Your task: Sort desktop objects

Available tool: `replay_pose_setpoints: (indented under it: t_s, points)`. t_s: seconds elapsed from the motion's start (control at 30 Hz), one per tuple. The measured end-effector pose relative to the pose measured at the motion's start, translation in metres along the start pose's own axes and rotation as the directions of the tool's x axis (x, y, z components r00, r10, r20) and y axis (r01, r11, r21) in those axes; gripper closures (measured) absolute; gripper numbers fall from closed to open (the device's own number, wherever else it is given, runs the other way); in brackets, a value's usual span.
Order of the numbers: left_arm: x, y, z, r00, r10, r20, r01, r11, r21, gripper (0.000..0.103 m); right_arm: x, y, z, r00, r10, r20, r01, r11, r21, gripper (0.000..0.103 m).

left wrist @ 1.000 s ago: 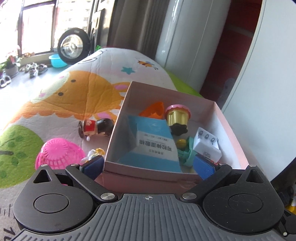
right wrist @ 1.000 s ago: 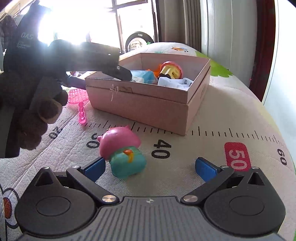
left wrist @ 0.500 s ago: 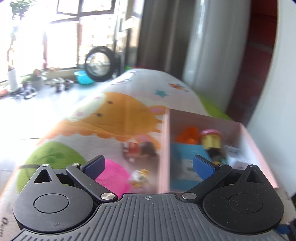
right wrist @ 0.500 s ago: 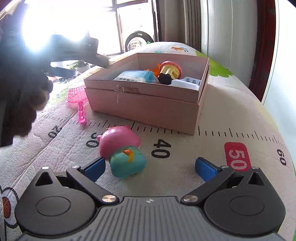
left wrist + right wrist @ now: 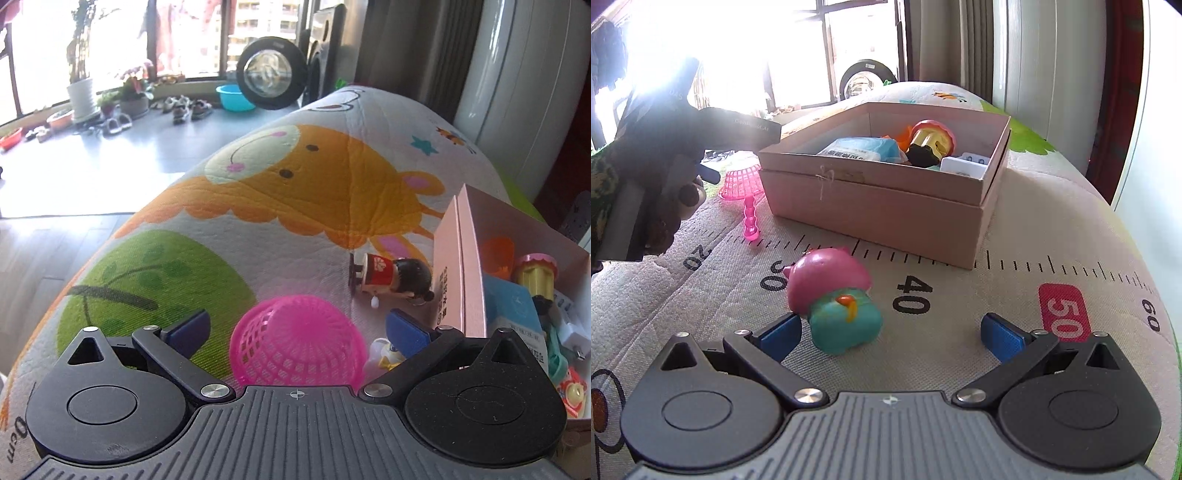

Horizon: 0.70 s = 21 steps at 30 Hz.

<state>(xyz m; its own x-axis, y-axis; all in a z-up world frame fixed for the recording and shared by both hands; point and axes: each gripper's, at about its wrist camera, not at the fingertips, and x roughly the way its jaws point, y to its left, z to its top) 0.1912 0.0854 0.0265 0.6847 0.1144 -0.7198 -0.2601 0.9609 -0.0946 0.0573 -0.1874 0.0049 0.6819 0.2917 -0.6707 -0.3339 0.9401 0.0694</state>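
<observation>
L tool, jaws apart, has swung off pink box to pink strainer at 6 o'clock; next pick likely; R tool apart too.

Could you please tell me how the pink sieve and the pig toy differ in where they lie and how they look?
The pink sieve is see-through mesh, bowl-down on the mat, between the open left gripper's fingers. The pig toy is solid, pink-headed with a teal body, tipped on its side just ahead of the open right gripper. The sieve lies beside the box's end wall; the pig lies before its long wall. Neither is in the box yet.
</observation>
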Motion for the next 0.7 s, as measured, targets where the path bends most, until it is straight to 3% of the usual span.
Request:
replay_pose_setpoints:
  t_s: [0.27,0.4,0.57,0.7]
  points:
    - [-0.004,0.016,-0.008,0.999,-0.038,-0.004,0.038,0.999,-0.017,0.0,-0.001,-0.003,0.001,1.0,0.013,-0.002,-0.013,1.0,0.006,0.0]
    - [-0.01,0.024,-0.023,0.999,-0.036,-0.006,0.037,0.998,0.048,0.0,-0.009,-0.004,0.012,0.999,0.031,-0.044,-0.032,0.999,-0.007,0.0]
    - [-0.039,0.015,-0.061,0.998,-0.007,0.056,-0.008,0.966,0.257,0.0,-0.045,0.013,0.071,0.994,0.104,0.026,-0.101,0.992,-0.08,0.0]
    - [-0.063,0.012,-0.088,0.996,-0.087,0.035,0.074,0.959,0.274,0.0,-0.035,0.044,0.142,0.981,0.195,-0.016,-0.196,0.974,-0.113,0.0]
